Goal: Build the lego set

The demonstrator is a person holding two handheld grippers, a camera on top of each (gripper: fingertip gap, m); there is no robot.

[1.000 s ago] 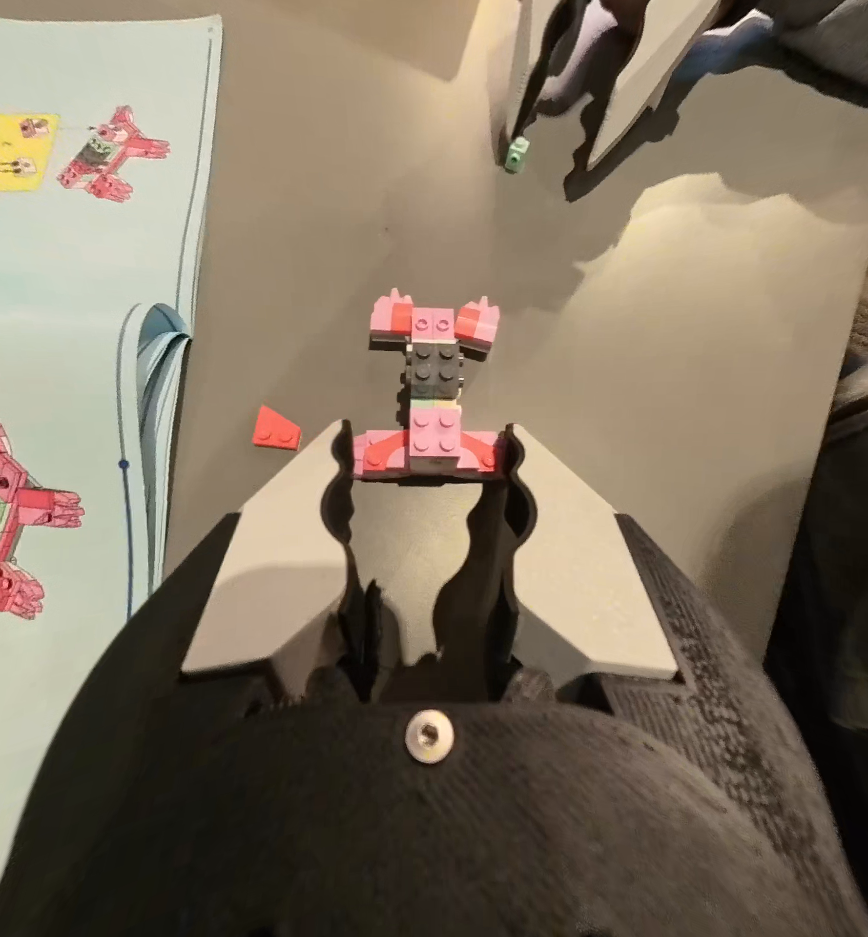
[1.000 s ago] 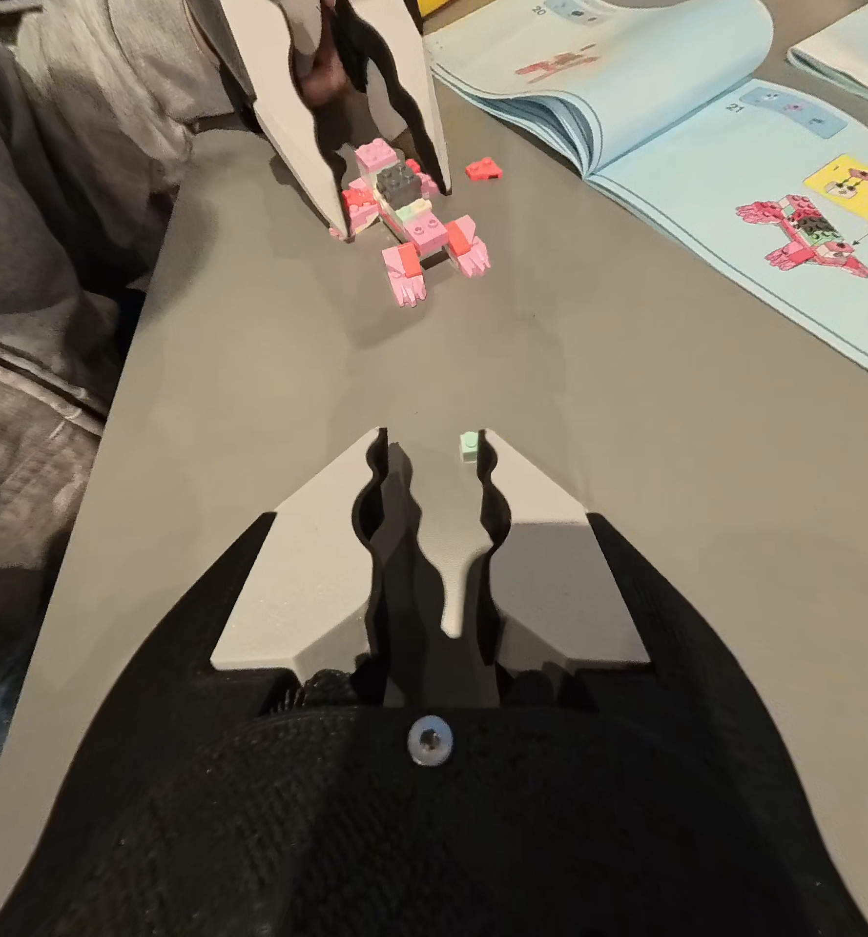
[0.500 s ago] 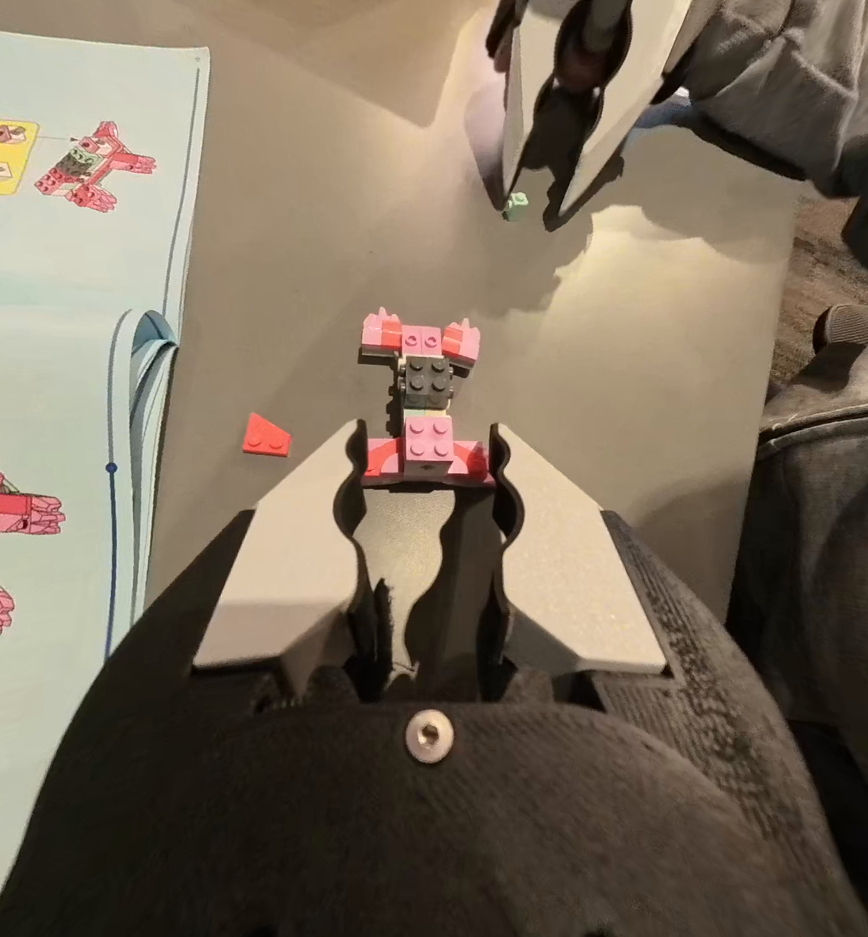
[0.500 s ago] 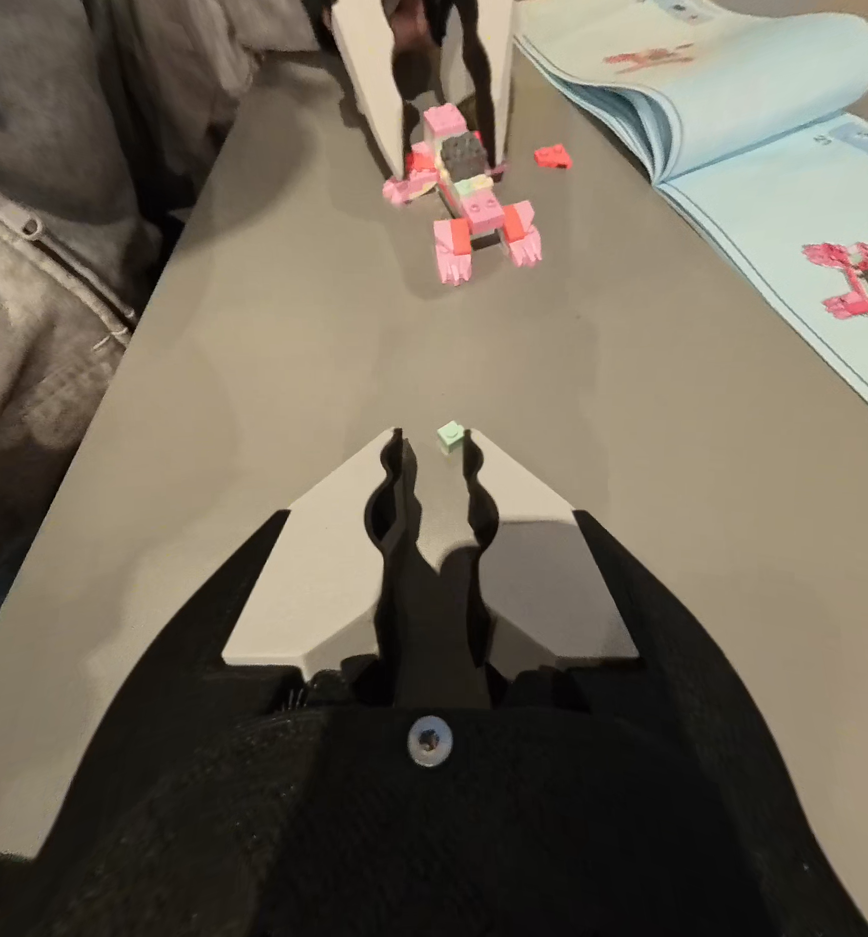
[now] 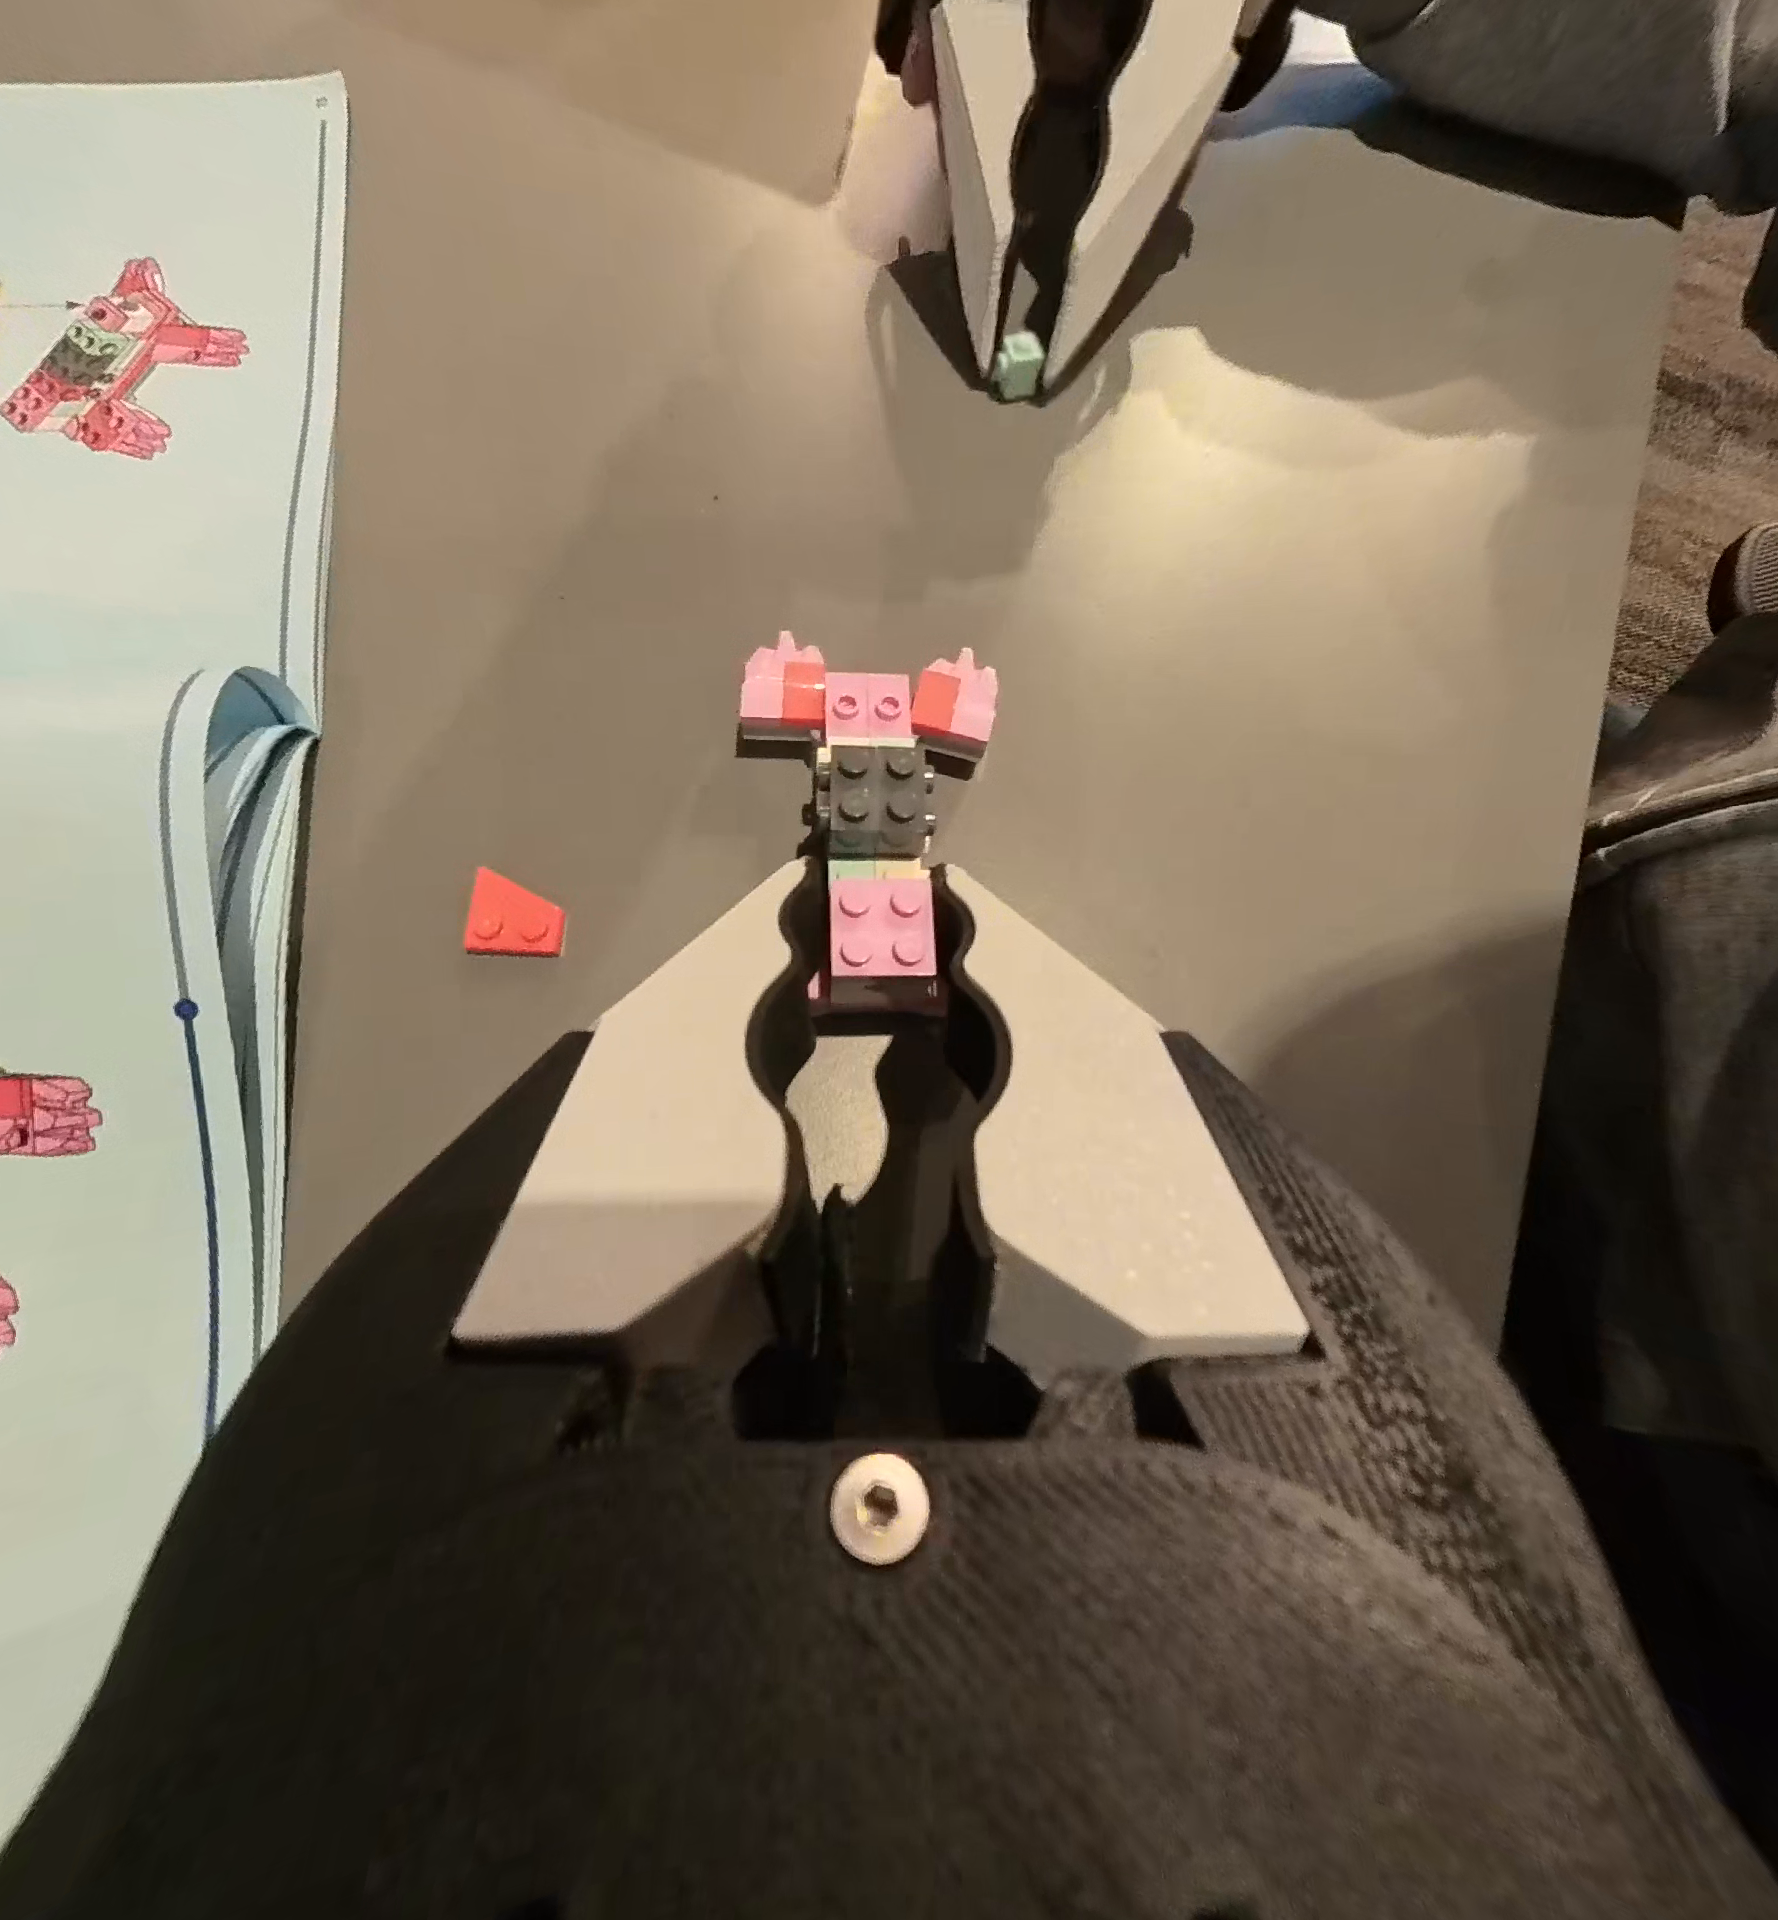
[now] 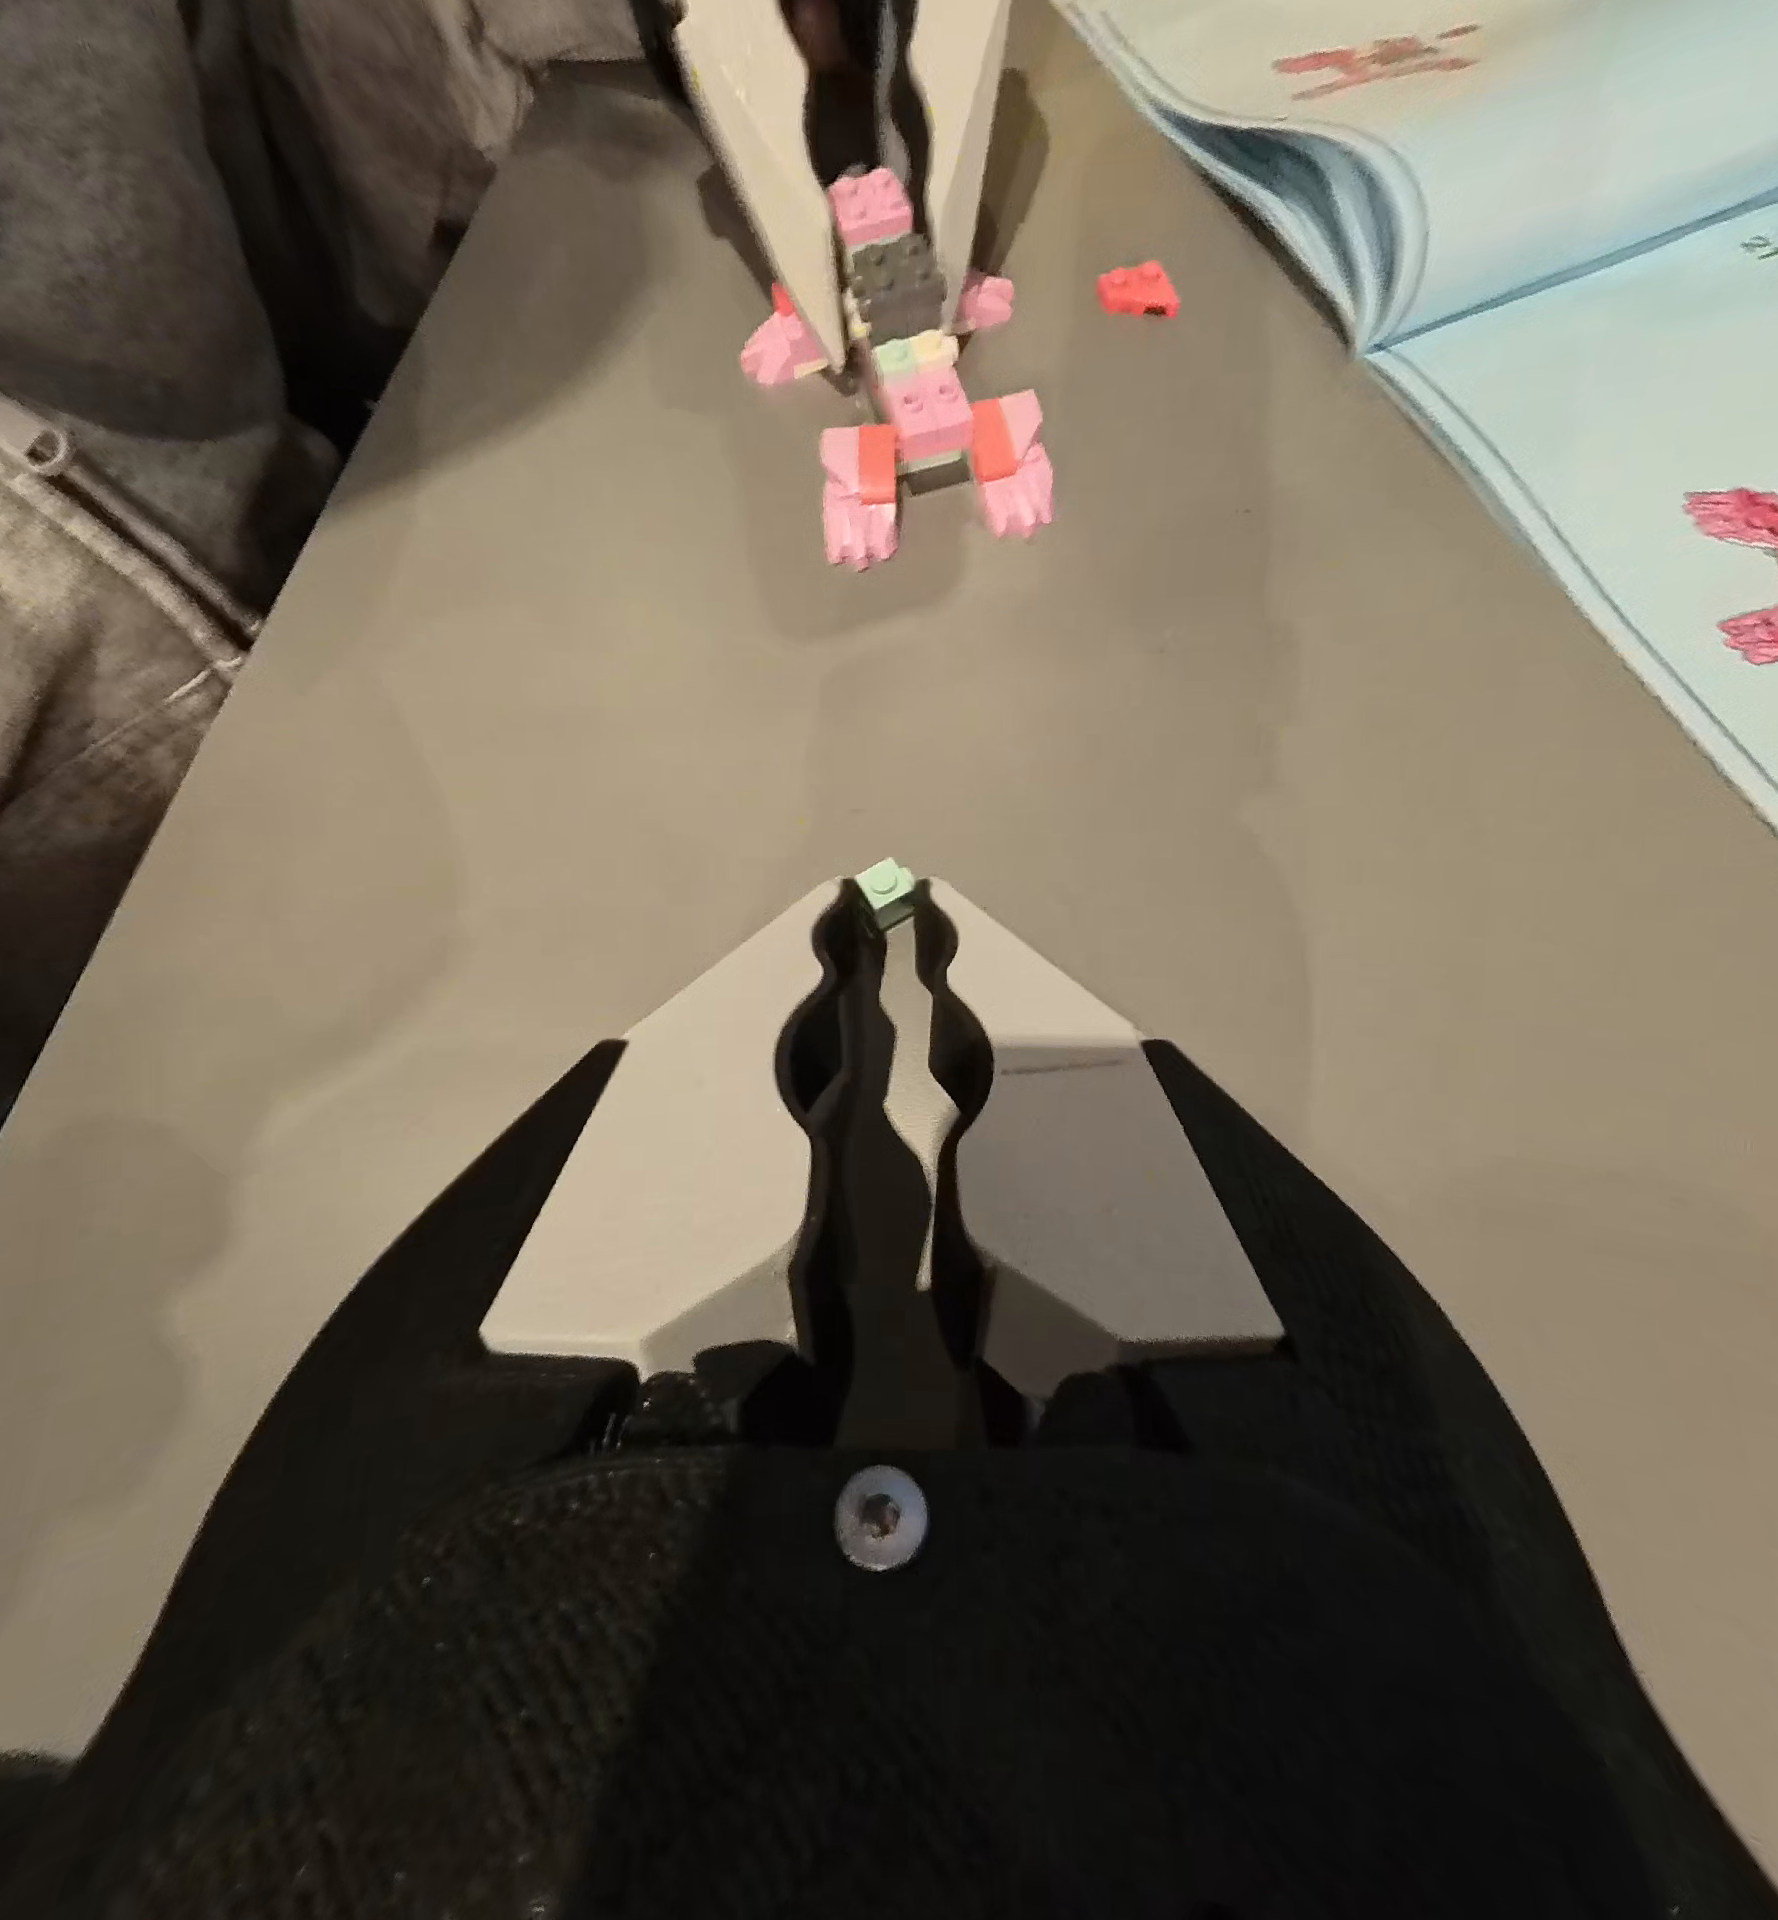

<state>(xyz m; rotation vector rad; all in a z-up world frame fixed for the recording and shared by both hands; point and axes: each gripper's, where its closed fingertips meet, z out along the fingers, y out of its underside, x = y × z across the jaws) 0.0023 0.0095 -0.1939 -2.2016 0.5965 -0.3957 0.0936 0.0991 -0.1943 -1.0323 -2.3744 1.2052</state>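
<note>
Pink-grey lego creature [image 5: 877, 831] clamped in left tongs [image 5: 883, 883], right tongs [image 6: 887, 902] pinching mint brick [image 6: 885, 896] — single-stud

Pink lego model [image 5: 869, 831] upright on the table.
A mint brick [image 6: 887, 896] is pinched; a red wedge plate [image 5: 511, 914] lies flat beside the model.

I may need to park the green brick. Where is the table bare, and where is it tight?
Bare: the wide stretch of table between the model and the right gripper, which pinches the green brick. Tight: beside the model, where the left gripper clamps it, the red wedge lies, and the booklet borders.
</note>
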